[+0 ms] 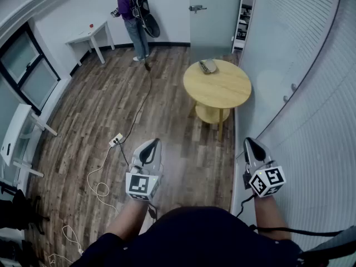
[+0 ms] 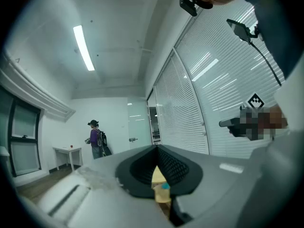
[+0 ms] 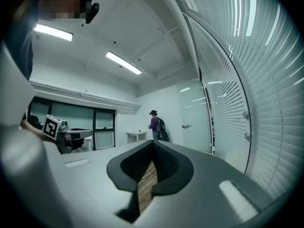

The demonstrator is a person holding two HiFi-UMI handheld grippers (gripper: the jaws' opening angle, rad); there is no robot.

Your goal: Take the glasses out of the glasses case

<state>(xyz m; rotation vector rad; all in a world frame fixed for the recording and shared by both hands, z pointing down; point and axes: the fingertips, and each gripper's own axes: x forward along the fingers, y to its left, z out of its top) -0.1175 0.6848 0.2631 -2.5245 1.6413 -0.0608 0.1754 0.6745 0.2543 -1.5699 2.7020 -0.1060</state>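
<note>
A grey glasses case (image 1: 207,66) lies closed near the far edge of a round wooden table (image 1: 222,90), a few steps ahead of me. My left gripper (image 1: 151,143) is held level over the floor, well short of the table, with its jaws together and nothing in them. My right gripper (image 1: 248,142) hangs beside the blind-covered wall, also shut and empty. In the left gripper view the jaw tips meet (image 2: 156,147), and a sliver of the yellow table (image 2: 158,177) shows in the slot behind them. The right gripper view shows its tips closed (image 3: 153,141) over floorboards.
A person (image 1: 133,15) with a backpack stands at the back wall next to a small white table (image 1: 89,35). A cable (image 1: 139,104) and power strip (image 1: 115,140) lie on the wood floor. A curved wall of blinds (image 1: 300,65) runs along the right.
</note>
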